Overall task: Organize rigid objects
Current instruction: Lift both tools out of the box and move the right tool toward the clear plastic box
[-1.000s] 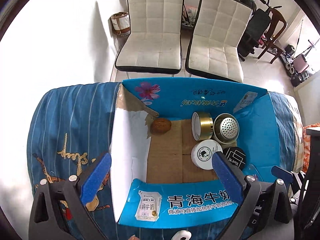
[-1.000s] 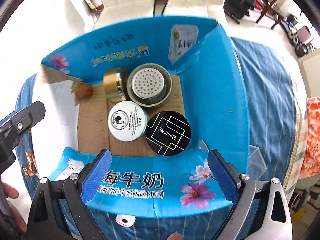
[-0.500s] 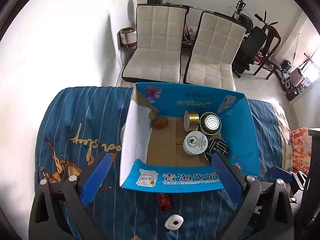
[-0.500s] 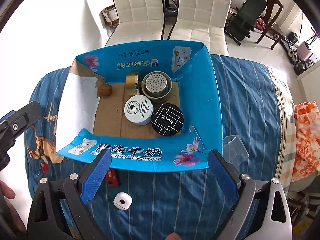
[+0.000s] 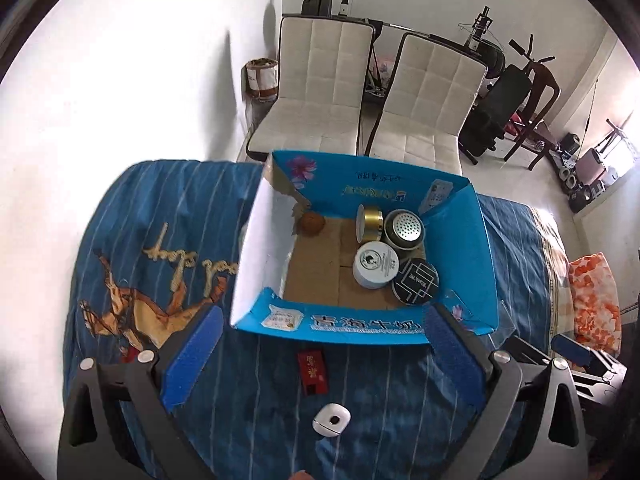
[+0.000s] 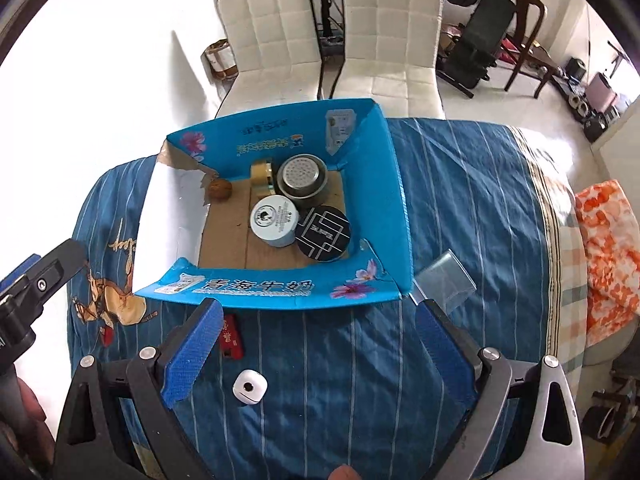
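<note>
A blue cardboard box (image 5: 360,330) (image 6: 248,292) lies open on the bed. Inside are a walnut (image 5: 312,224) (image 6: 221,189), a gold tin (image 5: 370,222) (image 6: 262,174), a perforated metal tin (image 5: 404,230) (image 6: 302,178), a white round tin (image 5: 376,264) (image 6: 275,220) and a black round tin (image 5: 416,282) (image 6: 324,232). A red packet (image 5: 313,366) (image 6: 232,338) and a small white device (image 5: 331,420) (image 6: 249,387) lie on the cover in front of the box. My left gripper (image 5: 320,364) and right gripper (image 6: 316,356) are both open and empty, above the near bed.
The blue striped bed cover (image 5: 160,240) (image 6: 460,200) has a horse print at left. A clear plastic case (image 6: 444,280) lies right of the box. An orange patterned pillow (image 6: 612,248) is at far right. Two white chairs (image 5: 360,92) stand beyond the bed.
Both grippers have pulled back and up from the box, so the box looks smaller and the red packet and white device have come into view. Both stay open.
</note>
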Motion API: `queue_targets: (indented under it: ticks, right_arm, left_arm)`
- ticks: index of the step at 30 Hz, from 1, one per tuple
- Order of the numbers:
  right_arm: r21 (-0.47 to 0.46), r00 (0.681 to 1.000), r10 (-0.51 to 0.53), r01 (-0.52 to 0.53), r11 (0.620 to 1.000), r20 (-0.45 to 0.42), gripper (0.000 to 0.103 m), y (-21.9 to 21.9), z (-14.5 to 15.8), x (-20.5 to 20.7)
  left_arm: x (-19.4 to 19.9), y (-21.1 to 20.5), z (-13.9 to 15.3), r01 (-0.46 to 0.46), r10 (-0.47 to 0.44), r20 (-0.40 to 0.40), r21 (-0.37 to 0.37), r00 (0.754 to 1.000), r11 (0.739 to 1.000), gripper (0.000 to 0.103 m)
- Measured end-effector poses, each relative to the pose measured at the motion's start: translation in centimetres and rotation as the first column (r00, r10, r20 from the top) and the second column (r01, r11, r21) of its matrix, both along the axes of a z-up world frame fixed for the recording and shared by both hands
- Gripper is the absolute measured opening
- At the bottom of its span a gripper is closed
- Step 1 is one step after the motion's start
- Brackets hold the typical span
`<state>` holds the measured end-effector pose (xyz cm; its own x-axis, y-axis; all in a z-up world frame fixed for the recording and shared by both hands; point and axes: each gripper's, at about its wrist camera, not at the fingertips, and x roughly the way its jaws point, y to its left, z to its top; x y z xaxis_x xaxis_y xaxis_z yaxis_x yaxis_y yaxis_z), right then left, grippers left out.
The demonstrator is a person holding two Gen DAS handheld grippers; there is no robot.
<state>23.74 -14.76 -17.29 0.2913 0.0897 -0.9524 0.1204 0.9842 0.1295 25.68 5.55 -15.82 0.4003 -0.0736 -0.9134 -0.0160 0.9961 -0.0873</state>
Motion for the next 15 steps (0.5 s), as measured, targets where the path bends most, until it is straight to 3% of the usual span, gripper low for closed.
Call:
queue_targets:
  ticks: [2,5,11,15]
  right_arm:
    - [0.027,0.996,-0.08,0.081,0.996,-0.025,0.099,-3.2,-1.3,-1.4]
    - [0.037,0.973,-0.199,0.205,0.978,-0.118,0.099,-8.0,-4.6,-2.3]
    - [0.11,0.895,-0.349,0.391,0.914,-0.279,0.098,-14.9,-12.5,-0.5]
    - [0.161,0.844,-0.422,0.491,0.856,-0.331,0.098,-16.9,-15.7,1.3]
  left_arm:
    - [0.1,-1.7,-1.2,0.006,-0.007,-0.029,-0.026,1.0,1.0,0.103]
    - [1.0,-5.4,-3.1,0.036,-0.035,-0.042,0.003,0.998,0.999,0.103]
    - [3.9,-11.8,-8.2,0.12,-0.11,-0.12,0.075,0.987,0.99,0.103]
    - [5.1,-13.5,-9.9,0.132,-0.118,-0.151,0.085,0.981,0.988,0.103]
